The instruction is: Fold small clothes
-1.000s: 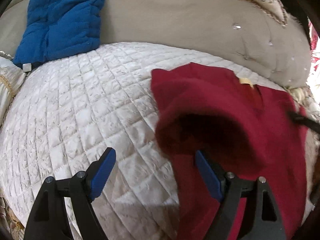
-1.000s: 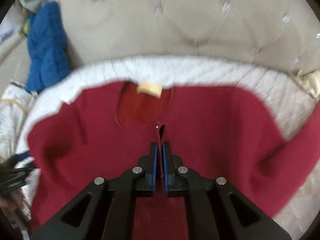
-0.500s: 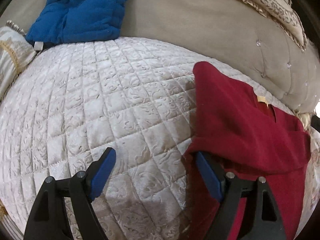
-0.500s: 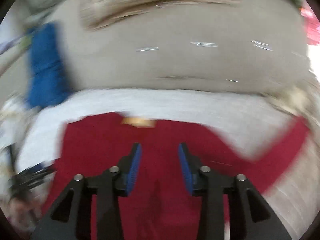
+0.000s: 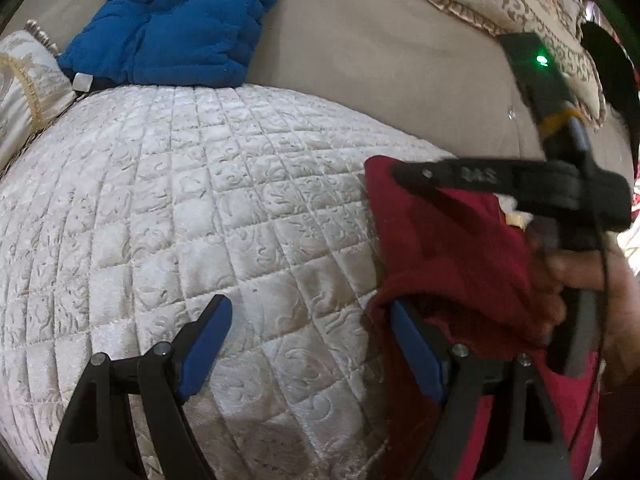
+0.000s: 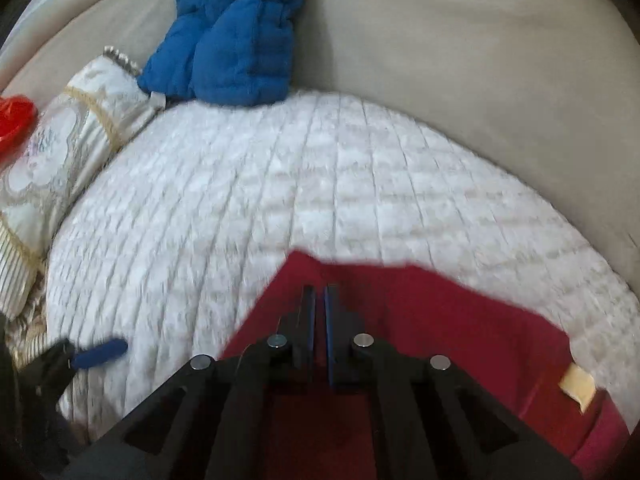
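Right gripper [image 6: 319,312] closed over red garment [image 6: 440,320]; left gripper [image 5: 308,344] agape.

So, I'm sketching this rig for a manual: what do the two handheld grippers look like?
Both are black frames with silver pivot bolts and flat blue pads on the fingers. The left gripper shows this best. The right gripper looks the same; from the left wrist view its body carries white lettering, a green light and a thin black cable.

The left gripper [image 5: 308,354] stands wide apart over the quilted white bed cover [image 5: 180,220], its blue fingers [image 5: 206,346] holding nothing. The red garment [image 5: 452,256] lies at three o'clock, touching the far finger. The right gripper [image 5: 404,178] reaches across it, held in a hand [image 5: 592,292]. A blue jacket [image 5: 176,20] sits at eleven o'clock, a patterned cushion [image 5: 516,8] at one.
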Demonstrator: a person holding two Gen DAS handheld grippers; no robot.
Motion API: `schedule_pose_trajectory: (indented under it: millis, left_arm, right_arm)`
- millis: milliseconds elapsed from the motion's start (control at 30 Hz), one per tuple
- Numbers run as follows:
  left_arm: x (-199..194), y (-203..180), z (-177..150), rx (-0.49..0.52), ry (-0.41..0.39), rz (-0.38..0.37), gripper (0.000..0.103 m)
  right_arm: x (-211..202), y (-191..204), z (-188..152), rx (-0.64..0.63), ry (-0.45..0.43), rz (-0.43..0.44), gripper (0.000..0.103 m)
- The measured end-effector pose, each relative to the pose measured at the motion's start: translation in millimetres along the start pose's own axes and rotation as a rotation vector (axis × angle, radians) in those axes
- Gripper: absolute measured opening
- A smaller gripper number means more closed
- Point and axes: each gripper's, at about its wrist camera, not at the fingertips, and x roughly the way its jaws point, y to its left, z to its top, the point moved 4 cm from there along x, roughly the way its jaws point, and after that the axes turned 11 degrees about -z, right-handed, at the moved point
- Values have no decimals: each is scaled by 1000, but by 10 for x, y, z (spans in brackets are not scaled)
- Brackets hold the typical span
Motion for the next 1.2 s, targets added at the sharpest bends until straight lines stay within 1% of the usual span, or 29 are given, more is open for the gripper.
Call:
schedule_pose_trajectory:
  millis: [67, 133, 167, 267, 333, 367, 433, 467, 500, 533, 567, 600, 633, 667, 700, 767, 833, 867, 900, 933, 967, 1000, 1033, 1067, 1100, 1133, 1200]
  left_arm:
    - [-63, 21, 11, 1, -30, 31, 85]
    - [-125, 3, 20, 17, -55, 42, 85]
    - [-158, -9, 27, 21, -68, 41, 85]
    - [-243, -62, 73, 42, -105, 52, 85]
    - [-277, -150, 114, 71, -121, 42, 85]
    - [-272, -198, 142, 84, -121, 39, 85]
    - [-253, -318, 217, 112, -117, 24, 85]
    - [-216, -390, 248, 128, -109, 16, 89]
    - [-125, -444, 271, 149, -74, 18, 90]
    - [-30, -454, 274, 158, -37, 37, 90]
    - [97, -476, 260, 167, 22, 71, 90]
    - [180, -492, 239, 171, 58, 78, 90]
    - [265, -494, 217, 169, 92, 79, 90]
    - [302, -483, 193, 160, 107, 83, 90]
    - [302, -463, 176, 144, 108, 79, 90]
    - [263, -448, 176, 122, 108, 68, 90]
    - [156, -476, 199, 111, 82, 70, 89]
    - [99, -504, 207, 111, 67, 69, 89]
    - [42, -546, 218, 113, 53, 63, 89]
    - [9, -596, 225, 115, 46, 54, 89]
    - [-36, -667, 232, 122, 39, 43, 89]
    - [-63, -723, 241, 129, 35, 39, 89]
    - [-99, -807, 243, 145, 28, 34, 89]
    - [-116, -870, 243, 159, 25, 31, 89]
    - [-129, -958, 238, 181, 26, 26, 90]
    - [-123, -1012, 229, 194, 31, 24, 90]
    - [-91, -1097, 202, 214, 39, 32, 90]
  right_arm:
    - [103, 22, 95, 42, -5, 34, 0]
    - [229, 81, 88, 50, 12, 21, 0]
    - [220, 97, 81, 52, 2, 16, 0]
    - [-67, 1, -18, 80, -15, 31, 0]
    - [-363, -96, -149, 90, -46, 5, 0]
    - [-512, -148, -267, 96, -52, -17, 0]
    - [-641, -194, -508, 108, -21, -17, 2]
    - [-638, -216, -668, 118, 15, -19, 2]
    - [-593, -233, -792, 128, 49, -38, 2]
    - [-532, -263, -949, 142, 84, -54, 2]
    - [-568, -269, -1001, 149, 53, -49, 2]
    - [-641, -279, -1037, 151, 33, -57, 2]
    - [-718, -292, -1081, 149, 47, -70, 2]
    - [-840, -337, -1134, 159, 53, -73, 2]
    - [-975, -394, -1189, 177, 33, -78, 2]
    - [-1356, -664, -1350, 233, -43, -171, 7]
    - [-1672, -1010, -1505, 303, -102, -323, 19]
    - [-1838, -1243, -1598, 362, -133, -411, 23]
    - [-1951, -1453, -1679, 417, -151, -494, 33]
    - [-1995, -1603, -1719, 452, -152, -551, 38]
    - [-1971, -1777, -1769, 487, -127, -593, 38]
    - [-1897, -1867, -1784, 502, -95, -583, 37]
    - [-1751, -1949, -1817, 509, -39, -518, 16]
    - [-1659, -1975, -1840, 510, -2, -449, 0]
    - [-1585, -1974, -1838, 512, 27, -398, 0]
    - [-1585, -1955, -1836, 507, 24, -387, 0]
    - [-1761, -1954, -1865, 482, -39, -433, 0]
